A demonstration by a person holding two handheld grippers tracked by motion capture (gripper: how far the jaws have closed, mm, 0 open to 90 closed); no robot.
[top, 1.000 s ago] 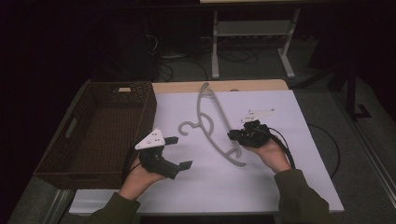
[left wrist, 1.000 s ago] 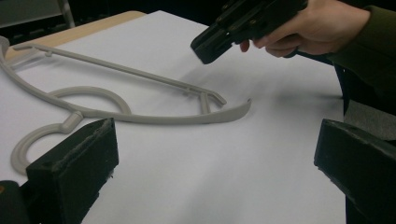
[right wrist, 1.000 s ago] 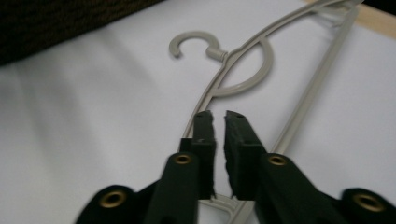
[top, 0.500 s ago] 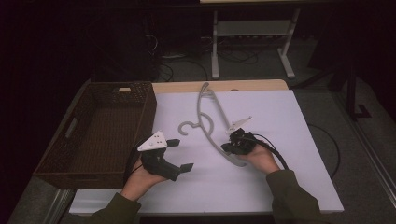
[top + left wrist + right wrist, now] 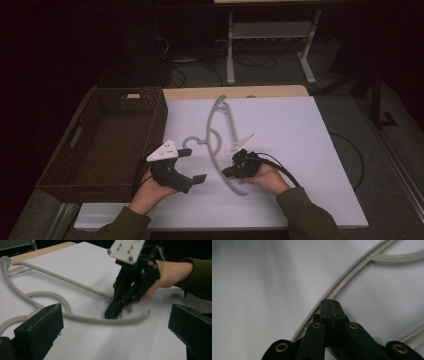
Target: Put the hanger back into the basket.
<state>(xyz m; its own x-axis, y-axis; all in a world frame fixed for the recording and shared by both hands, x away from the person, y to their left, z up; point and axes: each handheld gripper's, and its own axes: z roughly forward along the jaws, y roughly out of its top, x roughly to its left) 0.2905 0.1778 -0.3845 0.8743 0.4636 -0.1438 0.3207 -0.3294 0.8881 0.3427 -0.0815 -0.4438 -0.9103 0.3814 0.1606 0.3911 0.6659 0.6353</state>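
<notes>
Black jaws of the right gripper point(image 5: 329, 307) were pressed flat together with nothing between them, their tips down at the curved arm of the hanger point(image 5: 218, 137); whether they touched it I could not tell. Compared with a second before, this gripper point(image 5: 234, 170) had come back toward the near edge of the sheet point(image 5: 300, 150), from the hanger's middle to its near end. The hanger had not shifted. That looked like lining up for a grip, or for a nudge, not a hold.

The left gripper point(image 5: 192, 165) was unchanged, jaws wide apart and empty, beside the hook. The hanger lay flat at mid-sheet, apart from the basket point(image 5: 60, 160) along the left edge.
</notes>
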